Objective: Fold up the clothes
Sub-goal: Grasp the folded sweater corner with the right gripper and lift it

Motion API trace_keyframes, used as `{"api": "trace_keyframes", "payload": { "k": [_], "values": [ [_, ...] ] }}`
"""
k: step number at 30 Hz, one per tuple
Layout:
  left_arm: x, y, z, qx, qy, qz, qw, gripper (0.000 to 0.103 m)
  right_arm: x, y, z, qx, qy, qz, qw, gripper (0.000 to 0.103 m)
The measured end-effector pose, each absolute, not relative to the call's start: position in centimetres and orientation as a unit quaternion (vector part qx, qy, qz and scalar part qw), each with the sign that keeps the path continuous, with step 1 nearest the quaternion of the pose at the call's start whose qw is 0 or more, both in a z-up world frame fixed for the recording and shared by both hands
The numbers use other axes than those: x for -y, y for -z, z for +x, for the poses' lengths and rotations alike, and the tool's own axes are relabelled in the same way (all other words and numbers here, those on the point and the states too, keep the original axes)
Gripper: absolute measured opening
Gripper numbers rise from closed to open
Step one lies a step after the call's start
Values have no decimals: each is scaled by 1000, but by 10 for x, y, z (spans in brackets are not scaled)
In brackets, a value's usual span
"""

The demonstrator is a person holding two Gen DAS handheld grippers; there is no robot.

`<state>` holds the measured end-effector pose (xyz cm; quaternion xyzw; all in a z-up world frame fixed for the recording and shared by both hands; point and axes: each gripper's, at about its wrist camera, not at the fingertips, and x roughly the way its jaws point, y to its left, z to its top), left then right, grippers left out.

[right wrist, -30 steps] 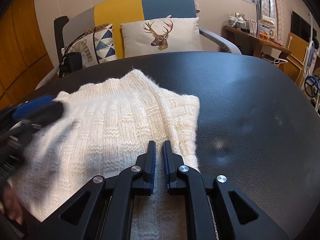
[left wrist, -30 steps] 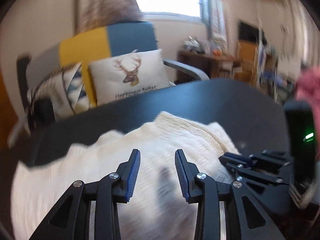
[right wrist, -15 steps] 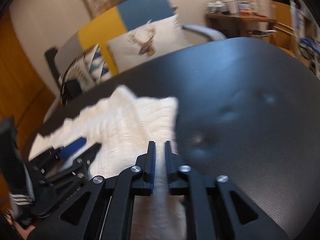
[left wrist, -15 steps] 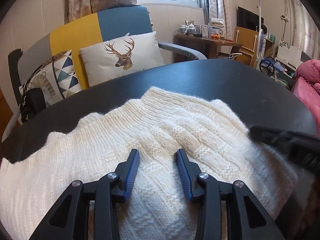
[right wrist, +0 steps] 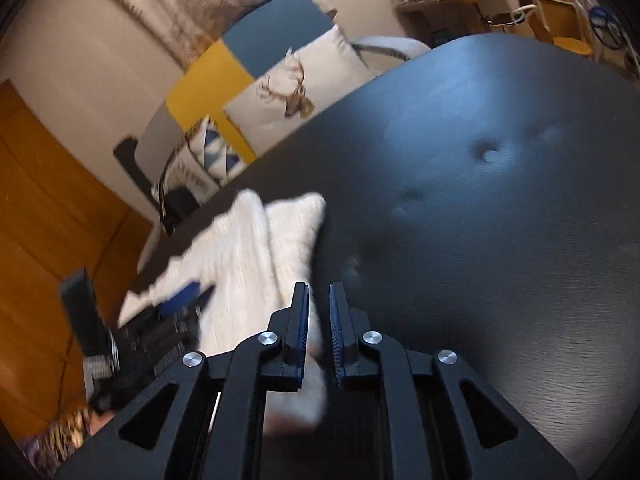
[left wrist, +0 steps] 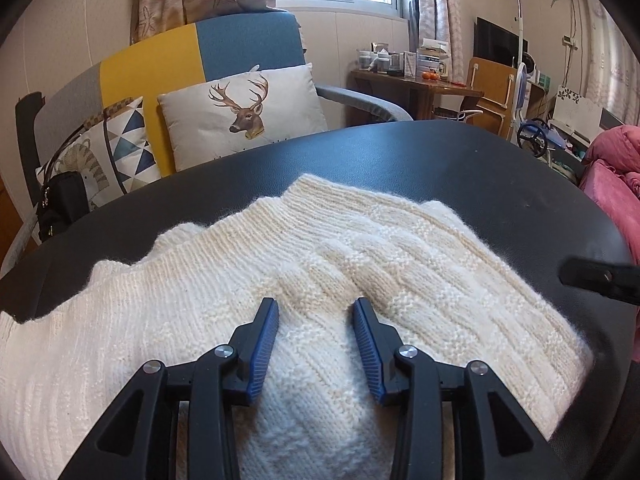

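A cream knitted sweater [left wrist: 304, 264] lies folded on the black padded table [left wrist: 460, 160], its ribbed edge toward the far side. My left gripper [left wrist: 318, 312] hovers low over the sweater's middle, open, with only knit showing between its blue pads. In the right wrist view the right gripper [right wrist: 319, 292] sits at the sweater's [right wrist: 256, 248] right edge, tilted, over bare table [right wrist: 480, 220]. Its jaws are nearly closed with a narrow slit and nothing pinched. The left gripper [right wrist: 196, 292] shows blurred at lower left; the right gripper's tip [left wrist: 596, 280] pokes in at the left view's right edge.
Behind the table stands a yellow, blue and grey sofa [left wrist: 192, 52] with a deer cushion [left wrist: 244, 112], a triangle-print cushion [left wrist: 108, 148] and a black bag [left wrist: 60, 204]. A wooden desk [left wrist: 416, 84] is at back right, pink bedding [left wrist: 612, 172] at far right, a wooden door [right wrist: 48, 220] left.
The right gripper slid right, off the sweater's top to its right edge, and rolled so its view tilts. The left gripper sank slightly closer to the sweater.
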<state>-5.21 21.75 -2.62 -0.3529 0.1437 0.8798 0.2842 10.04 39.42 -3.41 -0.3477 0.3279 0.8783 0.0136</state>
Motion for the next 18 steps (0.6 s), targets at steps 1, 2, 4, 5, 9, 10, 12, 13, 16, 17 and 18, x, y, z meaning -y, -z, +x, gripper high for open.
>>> {"api": "trace_keyframes", "payload": {
  "k": [1,2,4,5,9,10,12,13,16,17,18],
  "values": [
    [-218,26,-52,-144,-880,-353,284,40,-392,36,101,-328,-875,-357,-3,14],
    [-218,26,-52,-144,-880,-352,284,40,-389,40,100,-341,-867,-363,-29,17],
    [-217,27,-52,-143,-880,-352,285,40,-387,51,96,-381,-844,-372,-60,25],
    [-217,27,-51,-142,-880,-352,286,40,-388,58,94,-402,-831,-379,-64,29],
    [-216,27,-52,-140,-880,-352,287,40,-394,77,89,-486,-790,-366,-80,35],
    [-215,26,-52,-140,-880,-352,286,40,-395,78,87,-495,-787,-360,-78,35],
    [-215,26,-52,-141,-880,-351,286,40,-399,81,85,-520,-778,-346,-74,35],
    [-215,26,-52,-141,-880,-351,286,40,-400,83,83,-536,-770,-338,-73,35],
    [-215,27,-51,-141,-880,-351,286,40,-402,92,82,-605,-729,-308,-86,37],
    [-215,27,-51,-140,-880,-351,287,40,-405,95,84,-625,-716,-298,-89,37],
    [-215,27,-51,-140,-880,-351,287,40,-407,97,87,-637,-707,-293,-90,37]
  ]
}}
